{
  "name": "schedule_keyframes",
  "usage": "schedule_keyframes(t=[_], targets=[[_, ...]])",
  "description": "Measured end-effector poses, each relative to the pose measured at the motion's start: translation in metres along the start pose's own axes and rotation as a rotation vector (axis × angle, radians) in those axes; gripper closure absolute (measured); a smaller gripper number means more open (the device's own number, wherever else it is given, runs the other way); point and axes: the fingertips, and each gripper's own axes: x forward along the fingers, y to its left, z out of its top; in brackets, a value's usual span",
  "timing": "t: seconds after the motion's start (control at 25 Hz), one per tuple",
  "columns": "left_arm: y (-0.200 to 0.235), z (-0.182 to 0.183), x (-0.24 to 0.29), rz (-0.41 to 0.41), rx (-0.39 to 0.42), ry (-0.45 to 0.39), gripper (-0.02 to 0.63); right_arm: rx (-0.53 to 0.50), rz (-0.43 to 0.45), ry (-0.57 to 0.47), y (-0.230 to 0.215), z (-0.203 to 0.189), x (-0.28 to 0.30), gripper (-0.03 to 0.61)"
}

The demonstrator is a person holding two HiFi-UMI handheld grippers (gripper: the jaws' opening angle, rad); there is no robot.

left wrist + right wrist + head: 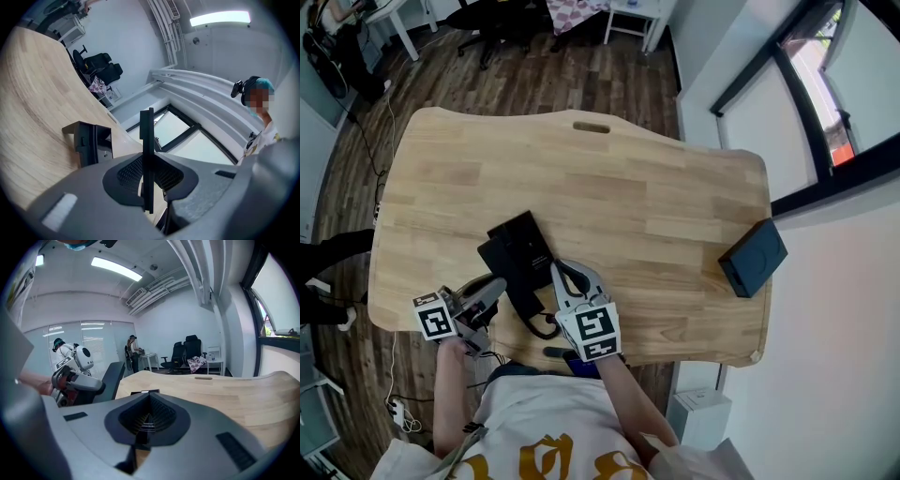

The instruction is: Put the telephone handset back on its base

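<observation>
- Your left gripper (492,286) is clenched on a thin black edge of the telephone (517,248), which stands upright between its jaws.
- Your right gripper (557,269) has its jaws drawn together, tips at the telephone's right side. I can make out nothing held.
- The telephone lies near the bench's (628,187) front edge, between both grippers. Handset and base cannot be told apart.

So the telephone base (525,242) is a flat black slab, sitting at an angle near the front-left of the table (675,206). The handset (517,292) is a slim black bar (looks paper-thin edge-on) running from the base's near end toward the table's front edge. It's tilted up rather than lying flat, pinched between the jaws of the left gripper (499,284). Its black cord (542,328) loops just past the handset's lower end.
</observation>
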Motion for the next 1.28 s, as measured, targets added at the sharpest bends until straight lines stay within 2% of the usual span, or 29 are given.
schedule_keyframes(t=[0.44,1.0,1.28], targets=[[0.026,-0.008,-0.004,0.026,0.016,0.044,0.543,0.005,-0.019,0.042,-0.002,-0.011,0.009,0.572],[0.058,-0.016,-0.001,0.024,-0.026,0.054,0.543,0.021,-0.05,0.091,-0.01,-0.03,0.016,0.572],[0.073,-0.016,0.002,0.029,0.008,0.057,0.543,0.034,-0.061,0.116,-0.009,-0.041,0.023,0.572]])
